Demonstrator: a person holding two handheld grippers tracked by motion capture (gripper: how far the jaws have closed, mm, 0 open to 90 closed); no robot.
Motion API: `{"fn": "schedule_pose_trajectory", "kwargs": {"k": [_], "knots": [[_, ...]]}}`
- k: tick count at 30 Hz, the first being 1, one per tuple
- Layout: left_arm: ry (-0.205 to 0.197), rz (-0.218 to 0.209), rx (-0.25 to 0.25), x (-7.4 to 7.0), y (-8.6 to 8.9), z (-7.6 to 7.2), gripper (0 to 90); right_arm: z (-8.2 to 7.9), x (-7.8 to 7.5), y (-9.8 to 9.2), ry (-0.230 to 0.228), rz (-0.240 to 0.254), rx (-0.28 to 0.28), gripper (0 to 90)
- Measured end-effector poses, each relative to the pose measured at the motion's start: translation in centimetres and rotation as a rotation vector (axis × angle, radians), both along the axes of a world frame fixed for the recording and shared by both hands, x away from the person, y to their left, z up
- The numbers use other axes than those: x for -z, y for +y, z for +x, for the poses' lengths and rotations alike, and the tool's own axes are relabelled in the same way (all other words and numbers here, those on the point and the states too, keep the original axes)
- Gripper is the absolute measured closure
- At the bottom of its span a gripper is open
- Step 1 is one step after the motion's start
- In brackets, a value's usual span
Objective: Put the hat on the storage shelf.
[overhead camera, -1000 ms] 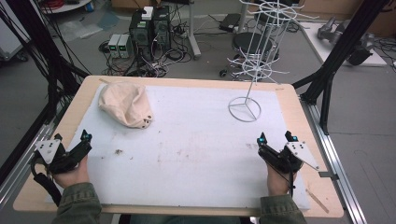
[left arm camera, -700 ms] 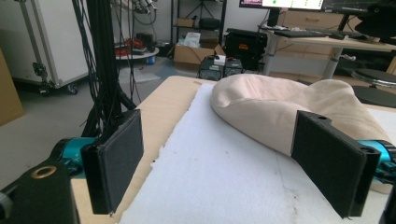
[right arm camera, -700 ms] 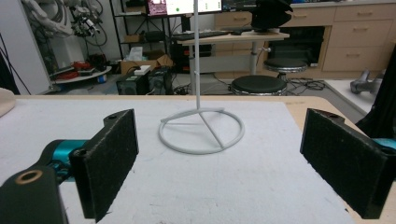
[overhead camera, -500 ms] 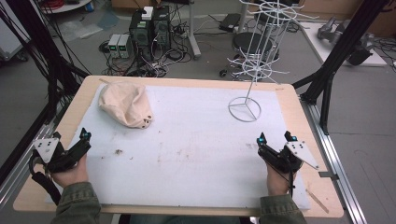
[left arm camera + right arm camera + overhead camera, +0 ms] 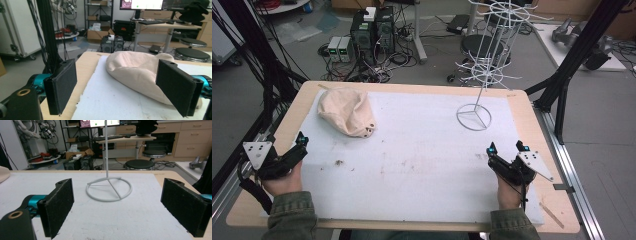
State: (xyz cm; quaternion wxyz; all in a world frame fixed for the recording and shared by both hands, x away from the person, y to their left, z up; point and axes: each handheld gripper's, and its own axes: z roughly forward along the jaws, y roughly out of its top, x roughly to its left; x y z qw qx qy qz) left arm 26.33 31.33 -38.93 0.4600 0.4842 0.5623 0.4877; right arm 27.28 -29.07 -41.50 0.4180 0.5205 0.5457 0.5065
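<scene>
The left gripper (image 5: 287,155) rests at the near left edge of the surface (image 5: 522,107), held by the person's left hand (image 5: 282,181). In the left gripper view its 2 black jaws stand wide apart, with nothing between them and nothing touching their pads. The right gripper (image 5: 507,152) sits at the near right of the surface in the right hand (image 5: 507,192); its 2 jaws are likewise spread wide and hold nothing.

A white foam mat (image 5: 412,165) covers most of the wooden surface, with a few dark crumbs (image 5: 338,162) near its left side. A beige cloth bag (image 5: 346,112) lies in a soft heap on the far left of the mat. In the left gripper view the bag (image 5: 135,70) lies just ahead of the jaws and toward the right one, apart from both. A white wire rack stand (image 5: 484,60) rises at the far right, its ring base (image 5: 473,117) flat on the mat. In the right gripper view the ring base (image 5: 109,188) lies straight ahead between the 2 jaws, well clear of them, with bare mat in between. Beyond the surface, computer towers (image 5: 373,27) and cables sit on the floor.
</scene>
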Motion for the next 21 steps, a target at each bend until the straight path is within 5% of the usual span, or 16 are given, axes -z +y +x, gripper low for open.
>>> {"fn": "schedule_pose_trajectory", "kwargs": {"k": [12,21], "knots": [[0.017,-0.030,0.079,-3.8,0.8,2.1,17.4,0.1,0.1,0.2,0.011,-0.014,-0.003,10.5],[0.025,-0.018,0.085,-5.8,0.8,4.5,17.3,0.2,0.2,0.3,0.019,-0.016,-0.010,10.6]]}}
